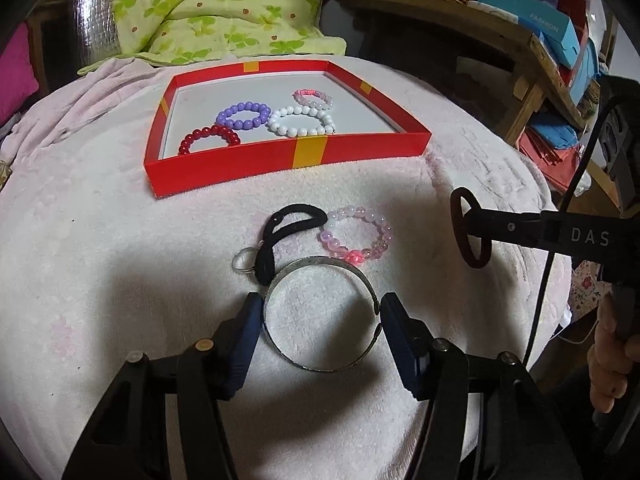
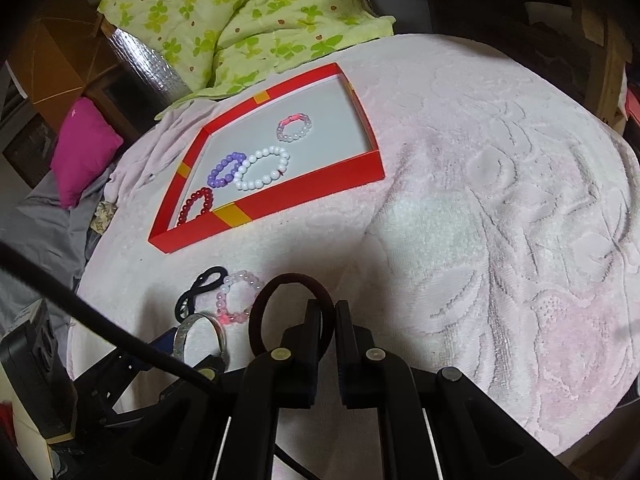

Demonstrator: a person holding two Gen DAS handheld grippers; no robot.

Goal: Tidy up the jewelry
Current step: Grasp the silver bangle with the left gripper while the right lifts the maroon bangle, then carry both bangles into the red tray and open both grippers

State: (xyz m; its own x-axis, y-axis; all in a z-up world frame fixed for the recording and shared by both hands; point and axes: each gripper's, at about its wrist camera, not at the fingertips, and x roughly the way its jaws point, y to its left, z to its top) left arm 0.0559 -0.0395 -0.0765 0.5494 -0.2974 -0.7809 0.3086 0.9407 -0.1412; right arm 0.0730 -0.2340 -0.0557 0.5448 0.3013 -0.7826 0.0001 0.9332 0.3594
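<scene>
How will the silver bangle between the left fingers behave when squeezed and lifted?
The silver bangle looks like rigid metal, so it probably won't flop. Its ring seems to have a gap, so it may flex slightly. The left gripper straddles its smooth, curved rim; it could slip or rotate.

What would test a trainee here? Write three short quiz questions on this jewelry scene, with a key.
1. How many beaded bracelets lie inside the shallow red cardboard box?
2. True or false: the right gripper holds a dark brown fabric hair tie.
3. Which item sits between the left gripper fingers: (a) silver metal bangle, (b) black elastic hair tie, (c) small silver ring?

Key: 1. four; 2. true; 3. a
</scene>
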